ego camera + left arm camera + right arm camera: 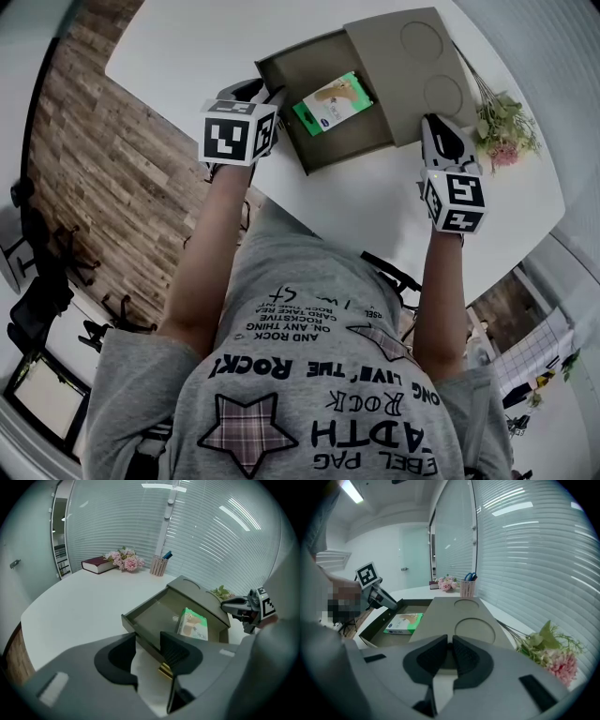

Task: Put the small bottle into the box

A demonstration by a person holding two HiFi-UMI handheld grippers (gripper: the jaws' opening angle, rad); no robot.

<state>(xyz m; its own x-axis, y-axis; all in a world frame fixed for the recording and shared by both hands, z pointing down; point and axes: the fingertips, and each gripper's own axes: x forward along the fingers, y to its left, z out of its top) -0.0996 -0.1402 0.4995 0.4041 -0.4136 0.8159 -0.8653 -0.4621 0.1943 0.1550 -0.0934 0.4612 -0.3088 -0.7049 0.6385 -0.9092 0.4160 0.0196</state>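
Note:
A grey box stands on the white table with its tray point(279, 117) slid out from under the lid point(412, 66). A green and white packet point(331, 101) lies inside the tray; I see no small bottle in any view. My left gripper point(147, 646) is at the tray's near wall point(133, 623), jaws apart. The wall and a small gold fitting sit in the gap by the right jaw, and bare table shows beside the left jaw. My right gripper point(451, 651) is shut, its tips at the near edge of the lid point(454, 613) with nothing seen between them.
Artificial flowers point(502, 127) lie on the table to the right of the box. At the far side of the table are a dark red book point(98, 564), pink flowers point(124, 559) and a pen cup point(159, 566). The wood floor begins past the table's left edge.

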